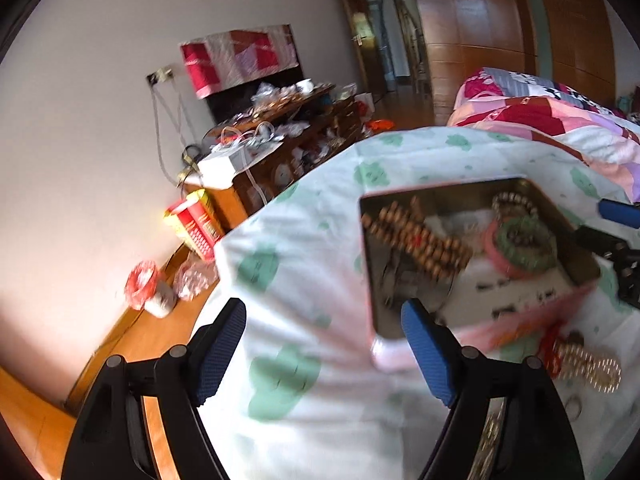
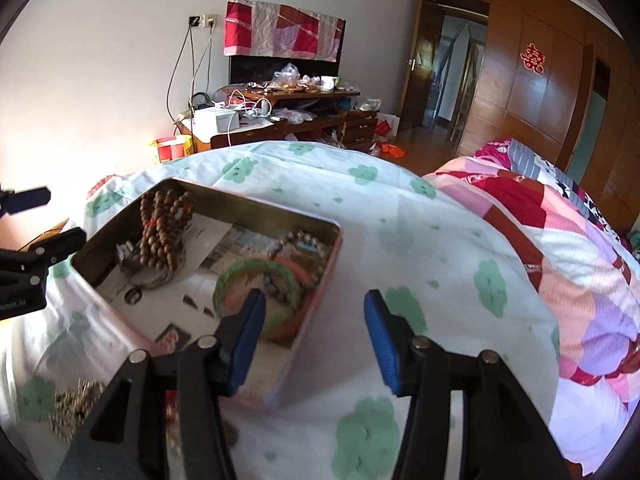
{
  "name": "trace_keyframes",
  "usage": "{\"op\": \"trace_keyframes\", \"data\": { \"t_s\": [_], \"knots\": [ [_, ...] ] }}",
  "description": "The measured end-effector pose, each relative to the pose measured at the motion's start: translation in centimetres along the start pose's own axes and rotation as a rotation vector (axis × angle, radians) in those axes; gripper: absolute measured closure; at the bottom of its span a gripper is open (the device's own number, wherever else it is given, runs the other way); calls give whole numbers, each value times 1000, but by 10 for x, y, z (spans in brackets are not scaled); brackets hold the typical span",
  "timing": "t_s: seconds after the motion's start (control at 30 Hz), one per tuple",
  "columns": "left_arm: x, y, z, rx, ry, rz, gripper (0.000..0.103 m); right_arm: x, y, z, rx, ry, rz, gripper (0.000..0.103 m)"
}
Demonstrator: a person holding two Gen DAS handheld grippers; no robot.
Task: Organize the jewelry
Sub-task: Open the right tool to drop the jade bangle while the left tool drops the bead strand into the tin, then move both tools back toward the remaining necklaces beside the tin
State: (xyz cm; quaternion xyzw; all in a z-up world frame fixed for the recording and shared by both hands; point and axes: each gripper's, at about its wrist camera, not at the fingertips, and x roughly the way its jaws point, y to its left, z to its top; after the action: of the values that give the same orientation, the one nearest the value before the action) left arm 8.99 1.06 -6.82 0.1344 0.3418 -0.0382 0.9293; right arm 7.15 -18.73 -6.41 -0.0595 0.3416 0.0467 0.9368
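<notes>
An open pink tin box lies on the bed. It holds a brown bead strand, a green bangle and a small bead bracelet. A gold bead piece with red cord lies on the sheet beside the tin. My left gripper is open and empty, left of the tin. My right gripper is open and empty, over the tin's near right corner.
A white sheet with green clouds covers the bed, with a pink patchwork quilt to the right. A cluttered wooden desk stands against the wall. A wooden ledge with a red-capped jar runs left of the bed.
</notes>
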Motion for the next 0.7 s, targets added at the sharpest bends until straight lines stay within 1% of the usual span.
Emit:
{"op": "trace_keyframes", "data": {
  "t_s": [0.1,0.2,0.27,0.43,0.53,0.7],
  "knots": [
    [-7,4,-14,-25,18,-6,23,-10,-4,-11,4,1,-8,47],
    [-14,1,-22,-21,31,-9,23,-16,-4,-21,9,11,-6,46],
    [-21,-4,-27,-13,32,-18,23,-23,-5,-28,14,3,-9,43],
    [-36,-22,-37,10,33,-53,23,-41,-4,-41,24,-14,-9,43],
    [-40,-35,-40,34,39,-72,23,-48,-2,-50,25,-8,4,43],
    [-39,-46,-48,57,58,-75,23,-52,5,-66,1,7,11,43]
  ]
}}
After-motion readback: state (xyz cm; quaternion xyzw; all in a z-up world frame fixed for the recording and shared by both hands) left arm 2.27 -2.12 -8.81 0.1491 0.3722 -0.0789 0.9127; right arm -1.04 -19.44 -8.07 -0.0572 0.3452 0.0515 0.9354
